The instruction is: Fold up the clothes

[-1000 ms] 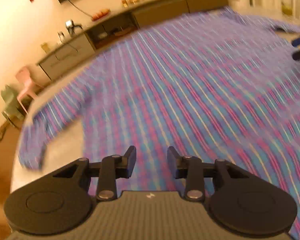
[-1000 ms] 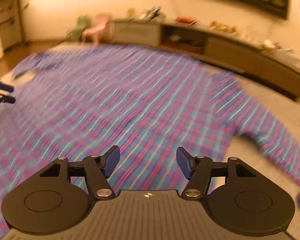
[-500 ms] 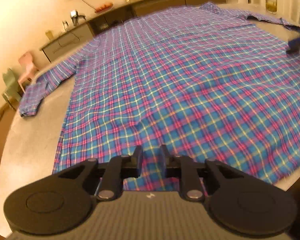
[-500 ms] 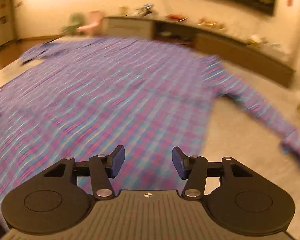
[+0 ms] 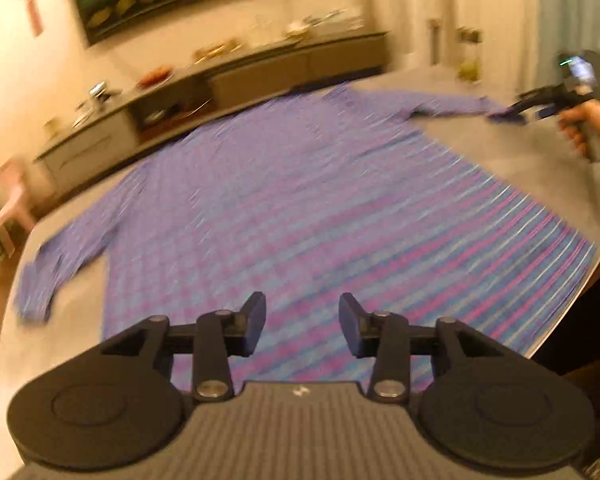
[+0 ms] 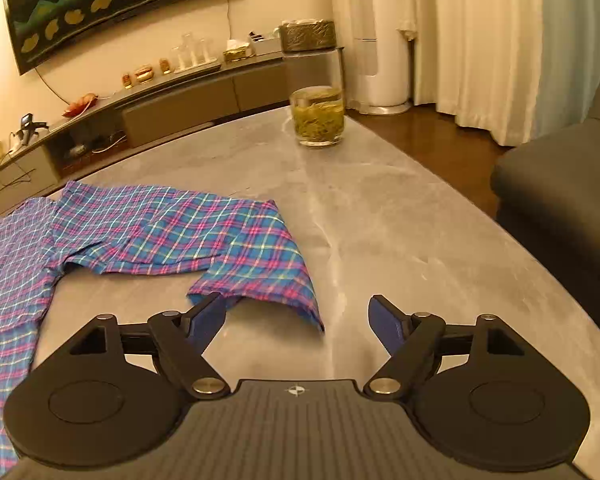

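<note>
The shirt [image 5: 300, 216] is of thin woven cloth with a check of blue, pink and pale yellow lines. It lies spread flat on the counter [image 6: 400, 216], which is a smooth grey stone-like slab with pale veins and a rounded edge. In the left wrist view the picture is blurred, so the check looks like stripes; the body of the shirt fills the middle and one sleeve [image 5: 56, 260] reaches out to the left side.

The left tool [image 5: 302, 322] has black matte fingers with flat pads. It is held above the near hem of the shirt, with the fingers apart and nothing between them.

The right tool [image 6: 296, 320] has dark blue pads on black arms. Its fingers are spread wide and hold nothing. It is at the end of the other sleeve [image 6: 204, 240], which lies on the counter with some soft folds. The cuff [image 6: 268, 284] is just in front of the tool: the left pad [image 6: 208, 318] is at the cuff's near corner, perhaps touching it, and the right pad is apart from the cloth, over bare counter.

Farther on the counter stands a round clear glass [image 6: 318, 120] with yellow-green liquid, well apart from the sleeve.
</note>
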Demonstrator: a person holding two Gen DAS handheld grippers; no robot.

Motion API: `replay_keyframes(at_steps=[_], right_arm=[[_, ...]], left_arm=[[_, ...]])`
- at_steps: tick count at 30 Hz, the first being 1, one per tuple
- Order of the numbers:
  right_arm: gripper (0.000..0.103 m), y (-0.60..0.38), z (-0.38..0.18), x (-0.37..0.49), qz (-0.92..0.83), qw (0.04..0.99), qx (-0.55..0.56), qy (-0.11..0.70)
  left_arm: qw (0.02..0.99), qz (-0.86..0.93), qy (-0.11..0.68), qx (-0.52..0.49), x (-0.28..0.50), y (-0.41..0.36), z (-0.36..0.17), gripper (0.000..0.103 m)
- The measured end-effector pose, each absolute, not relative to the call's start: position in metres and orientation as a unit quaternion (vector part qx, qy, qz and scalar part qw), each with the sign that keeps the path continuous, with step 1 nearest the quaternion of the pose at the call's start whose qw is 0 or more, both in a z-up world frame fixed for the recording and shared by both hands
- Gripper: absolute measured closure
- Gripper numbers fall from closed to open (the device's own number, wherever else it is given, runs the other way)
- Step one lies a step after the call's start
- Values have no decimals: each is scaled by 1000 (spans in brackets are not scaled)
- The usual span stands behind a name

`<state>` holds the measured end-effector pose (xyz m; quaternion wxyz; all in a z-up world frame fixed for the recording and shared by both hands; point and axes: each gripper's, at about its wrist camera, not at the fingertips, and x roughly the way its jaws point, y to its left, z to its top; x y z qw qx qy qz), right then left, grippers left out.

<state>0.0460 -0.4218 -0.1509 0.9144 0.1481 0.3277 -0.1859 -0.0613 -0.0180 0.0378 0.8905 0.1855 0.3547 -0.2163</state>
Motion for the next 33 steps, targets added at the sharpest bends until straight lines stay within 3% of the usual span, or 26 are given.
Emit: replay_keyframes(at_steps=[2,3,4,5,6,9,15,18,24,26,28,33], right_arm=[[26,-416,-158,60,-173,917,115,341],[38,-414,-161,67,-173,916,102,347],[60,-416,-162,73,-175,916,95,349],[73,-418,-160,75,-176,917,89,348],[94,-419,-159,75,-170,917,91,348],[101,-429,-148,67,-149,925,112,331],[101,-427,-123,42,-81,941,166,283],[101,-413,-114,30,-38,947,173,270],[101,-387,-106,18,37,950,161,266],[101,-383,-107,19,58,947,162,271],[101,-377,-109,21,77,945,160,275],[101,-363,-109,21,95,943,147,281]], left_arm=[[887,-246,354,164,-47,-49,47,60],[885,-262,354,153,-40,-66,52,59],[882,-280,356,132,-30,-81,56,53],[878,-299,358,109,-18,-97,58,49],[874,-313,360,89,-7,-113,58,41],[864,-346,364,37,29,-162,51,33],[834,-376,396,-73,104,-254,7,21],[831,-384,395,-78,124,-292,-14,11],[812,-385,417,-138,149,-322,-49,12],[809,-390,420,-132,153,-330,-56,32],[801,-392,433,-133,158,-332,-61,99],[810,-382,424,-135,163,-316,-53,99]])
